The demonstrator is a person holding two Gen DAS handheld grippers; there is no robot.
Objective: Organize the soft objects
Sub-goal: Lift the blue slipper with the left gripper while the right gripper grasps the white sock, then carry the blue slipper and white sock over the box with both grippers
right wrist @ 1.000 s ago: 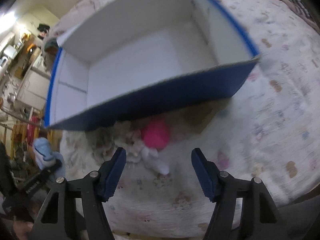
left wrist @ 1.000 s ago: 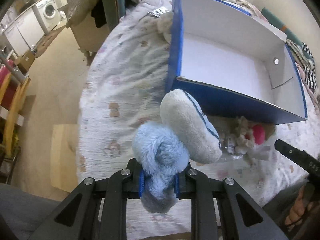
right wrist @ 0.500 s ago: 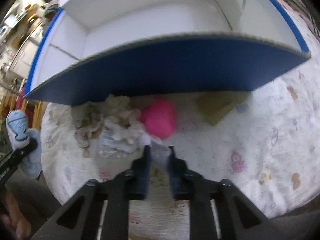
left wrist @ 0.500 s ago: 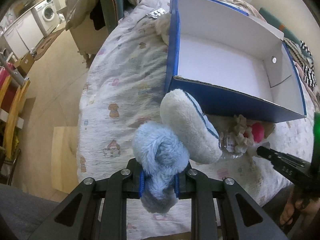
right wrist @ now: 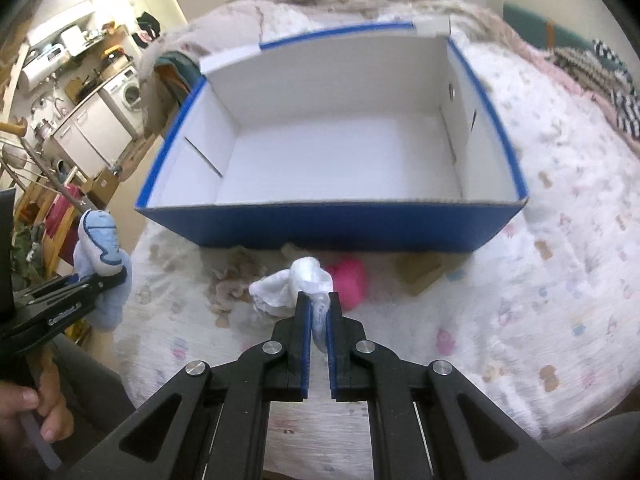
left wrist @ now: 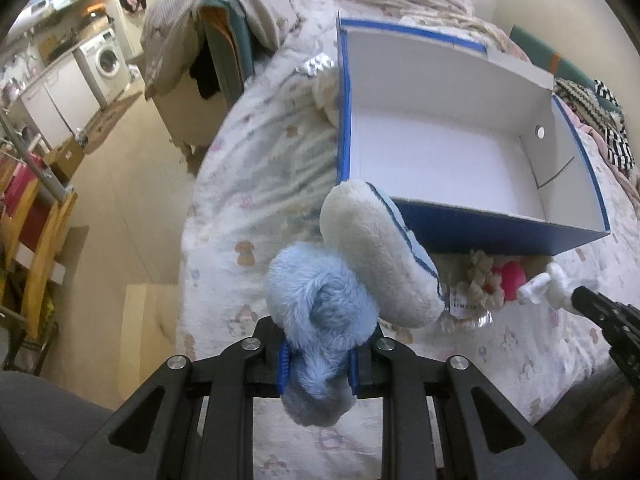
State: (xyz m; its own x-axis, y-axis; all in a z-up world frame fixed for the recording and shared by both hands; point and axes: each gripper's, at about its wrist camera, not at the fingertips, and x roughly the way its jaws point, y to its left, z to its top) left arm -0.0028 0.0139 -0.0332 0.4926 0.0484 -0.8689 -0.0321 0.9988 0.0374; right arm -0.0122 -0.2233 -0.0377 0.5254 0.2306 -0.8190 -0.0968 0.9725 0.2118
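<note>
My left gripper (left wrist: 319, 356) is shut on a light blue and cream plush toy (left wrist: 352, 280), held above the bed's near corner; the same toy (right wrist: 100, 248) shows at the left of the right wrist view. My right gripper (right wrist: 319, 312) is shut on a white cloth (right wrist: 292, 284), lifted a little off the bedspread. A pink plush piece (right wrist: 350, 280) and a beige fluffy toy (right wrist: 232, 276) lie just behind it. Beyond them stands a blue box (right wrist: 320, 228) with a white, bare inside (left wrist: 440, 160).
The flower-print bedspread (right wrist: 540, 280) covers the bed. A brown card piece (right wrist: 420, 272) lies by the box's front wall. Striped textiles (left wrist: 608, 120) sit at the far right. Left of the bed are the floor, a wooden chair (left wrist: 36, 240) and a washing machine (left wrist: 106, 60).
My right gripper's jaws closed on the white cloth and rose with it, so the box's inside now shows. The left gripper lifted slightly, still holding the plush toy.
</note>
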